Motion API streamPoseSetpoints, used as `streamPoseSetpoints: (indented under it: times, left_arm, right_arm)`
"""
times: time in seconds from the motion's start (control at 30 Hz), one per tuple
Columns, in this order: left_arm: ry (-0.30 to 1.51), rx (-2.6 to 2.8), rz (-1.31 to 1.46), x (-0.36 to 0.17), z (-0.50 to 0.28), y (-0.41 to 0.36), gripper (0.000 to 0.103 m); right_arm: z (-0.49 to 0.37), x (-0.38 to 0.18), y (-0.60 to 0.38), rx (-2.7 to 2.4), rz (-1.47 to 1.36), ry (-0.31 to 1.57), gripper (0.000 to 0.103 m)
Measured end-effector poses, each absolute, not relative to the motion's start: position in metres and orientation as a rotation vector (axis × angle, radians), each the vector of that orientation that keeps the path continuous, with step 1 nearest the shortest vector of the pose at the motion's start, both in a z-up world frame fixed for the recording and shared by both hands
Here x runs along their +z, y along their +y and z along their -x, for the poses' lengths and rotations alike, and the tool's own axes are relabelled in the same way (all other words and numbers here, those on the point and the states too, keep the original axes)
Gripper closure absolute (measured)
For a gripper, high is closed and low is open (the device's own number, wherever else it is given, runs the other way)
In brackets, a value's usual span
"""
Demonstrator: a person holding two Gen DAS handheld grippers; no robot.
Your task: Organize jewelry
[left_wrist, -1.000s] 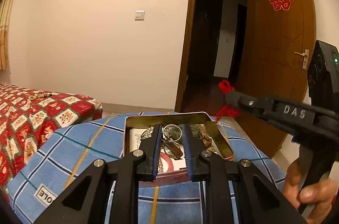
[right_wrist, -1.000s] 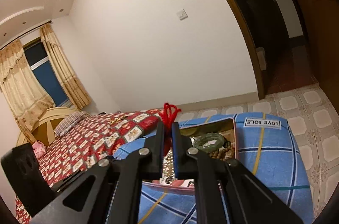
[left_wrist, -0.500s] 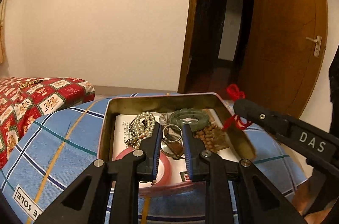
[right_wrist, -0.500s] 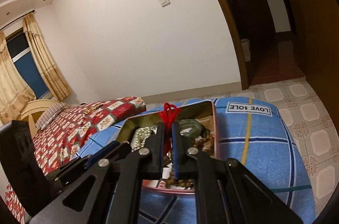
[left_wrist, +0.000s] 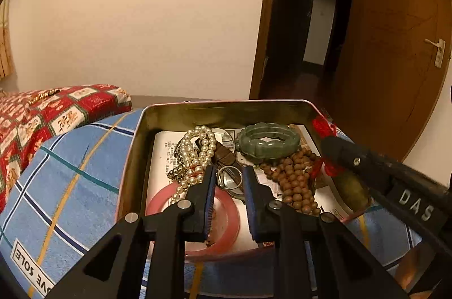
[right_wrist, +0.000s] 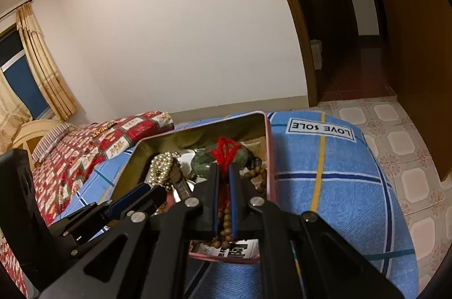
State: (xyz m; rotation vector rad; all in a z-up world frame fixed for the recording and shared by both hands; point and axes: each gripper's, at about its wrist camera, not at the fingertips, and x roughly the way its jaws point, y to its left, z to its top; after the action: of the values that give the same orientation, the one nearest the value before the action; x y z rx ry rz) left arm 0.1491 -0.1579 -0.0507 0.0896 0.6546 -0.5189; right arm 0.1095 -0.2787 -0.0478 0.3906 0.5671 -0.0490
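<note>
A pink metal tin sits on a blue checked cushion. It holds a pearl necklace, a green jade bracelet, brown wooden beads, a pink bangle and a silver ring. My left gripper is open, low over the tin, with the silver ring between its fingertips. My right gripper is shut on a red knotted cord and holds it over the tin's right side; it also shows in the left wrist view.
The blue cushion carries a "LOVE SOLE" label. A bed with a red patterned cover lies to the left. An open wooden door and tiled floor are to the right.
Both grippers have come down and closer to the tin. The red cord in my right gripper now hangs over the tin's right side.
</note>
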Motion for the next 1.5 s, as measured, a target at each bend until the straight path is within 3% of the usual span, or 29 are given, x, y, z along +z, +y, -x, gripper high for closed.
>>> streamPoseSetpoints:
  times: [0.37,0.47,0.5,0.53,0.63,0.7,0.77,0.83,0.87,1.03,1.5]
  left_arm:
    - [0.734,-0.488,-0.076,-0.06,-0.165,-0.155,0.087]
    - [0.735,-0.472,-0.088,-0.061,-0.166,-0.156,0.087]
    - [0.734,-0.468,-0.091,-0.061,-0.165,-0.157,0.087]
    - [0.732,-0.467,-0.094,-0.06,-0.164,-0.157,0.086]
    - [0.735,-0.461,-0.096,-0.06,-0.163,-0.158,0.083]
    - [0.735,-0.471,-0.091,-0.06,-0.161,-0.158,0.075]
    - [0.721,-0.465,-0.095,-0.056,-0.156,-0.158,0.05]
    - [0.689,-0.439,-0.101,-0.052,-0.151,-0.157,0.032]
    - [0.667,-0.426,-0.1,-0.048,-0.147,-0.155,0.029]
    - [0.64,-0.367,-0.104,-0.037,-0.136,-0.145,0.028]
    - [0.626,-0.236,-0.095,-0.024,-0.08,-0.09,0.028]
  right_arm:
    - [-0.114,-0.057,-0.28,-0.058,-0.399,0.597,0.087]
    - [-0.11,-0.055,-0.281,-0.045,-0.418,0.577,0.072]
    - [-0.109,-0.054,-0.28,-0.034,-0.424,0.567,0.064]
    - [-0.107,-0.052,-0.279,-0.028,-0.424,0.554,0.046]
    - [-0.101,-0.044,-0.271,-0.055,-0.369,0.511,0.034]
    - [-0.096,-0.039,-0.27,-0.081,-0.349,0.474,0.033]
    - [-0.092,-0.037,-0.275,-0.101,-0.368,0.445,0.031]
    - [-0.091,-0.037,-0.281,-0.136,-0.382,0.437,0.029]
    - [-0.091,-0.038,-0.284,-0.16,-0.388,0.436,0.029]
    - [-0.088,-0.039,-0.292,-0.229,-0.396,0.423,0.024]
    - [-0.043,-0.037,-0.258,-0.312,-0.263,0.451,0.023]
